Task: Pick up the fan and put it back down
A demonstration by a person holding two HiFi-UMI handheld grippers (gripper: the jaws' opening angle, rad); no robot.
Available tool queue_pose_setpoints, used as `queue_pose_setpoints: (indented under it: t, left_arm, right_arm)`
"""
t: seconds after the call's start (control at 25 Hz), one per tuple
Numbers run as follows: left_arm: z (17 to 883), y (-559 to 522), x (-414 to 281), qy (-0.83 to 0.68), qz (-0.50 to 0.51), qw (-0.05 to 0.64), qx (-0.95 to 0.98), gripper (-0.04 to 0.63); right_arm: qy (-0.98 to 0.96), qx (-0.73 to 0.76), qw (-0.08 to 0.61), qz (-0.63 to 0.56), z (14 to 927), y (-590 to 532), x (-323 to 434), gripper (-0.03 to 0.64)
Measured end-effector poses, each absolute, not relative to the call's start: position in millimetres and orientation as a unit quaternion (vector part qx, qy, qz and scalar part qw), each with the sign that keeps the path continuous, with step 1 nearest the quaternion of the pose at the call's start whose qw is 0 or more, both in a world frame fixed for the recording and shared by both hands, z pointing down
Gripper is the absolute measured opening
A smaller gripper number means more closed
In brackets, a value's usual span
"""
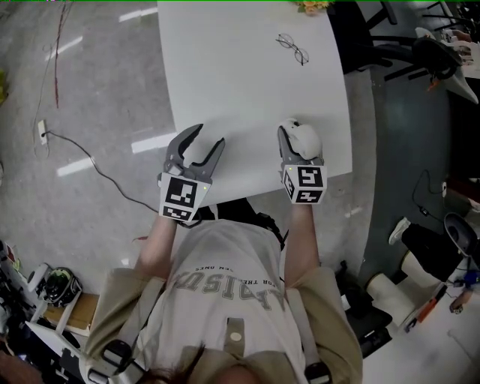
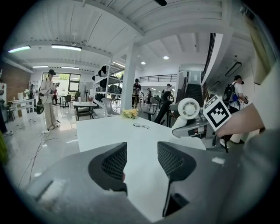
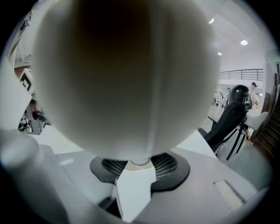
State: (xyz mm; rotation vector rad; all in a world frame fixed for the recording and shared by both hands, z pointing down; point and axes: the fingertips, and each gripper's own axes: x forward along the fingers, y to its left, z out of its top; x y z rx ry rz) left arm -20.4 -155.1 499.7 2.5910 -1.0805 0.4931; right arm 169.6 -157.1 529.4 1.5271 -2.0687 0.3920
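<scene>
A small white fan (image 1: 306,138) with a round head is in my right gripper (image 1: 299,144), over the near right part of the white table (image 1: 240,75). In the right gripper view the fan's head (image 3: 127,74) fills the picture and the pads (image 3: 165,164) are shut on the thin neck under it. From the left gripper view the fan (image 2: 189,108) shows at the right, beside the right gripper's marker cube (image 2: 217,113). I cannot tell whether its base touches the table. My left gripper (image 1: 204,142) is open over the table's near edge, with nothing between its fingers (image 2: 114,164).
A pair of glasses (image 1: 292,47) lies at the table's far side, and yellow flowers (image 1: 311,6) stand at its far edge. Dark office chairs (image 1: 420,52) are to the right of the table. A cable (image 1: 82,154) runs across the floor on the left.
</scene>
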Motion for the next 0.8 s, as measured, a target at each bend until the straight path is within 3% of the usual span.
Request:
queue_pose_setpoints:
  t: [0.8]
  left_arm:
    - [520.0, -165.5, 1.7, -0.394, 0.182, 0.166, 0.885, 0.227]
  right_arm:
    - [-0.782, 0.515, 0.307, 0.168, 600.8, -192.5, 184.5, 0.158]
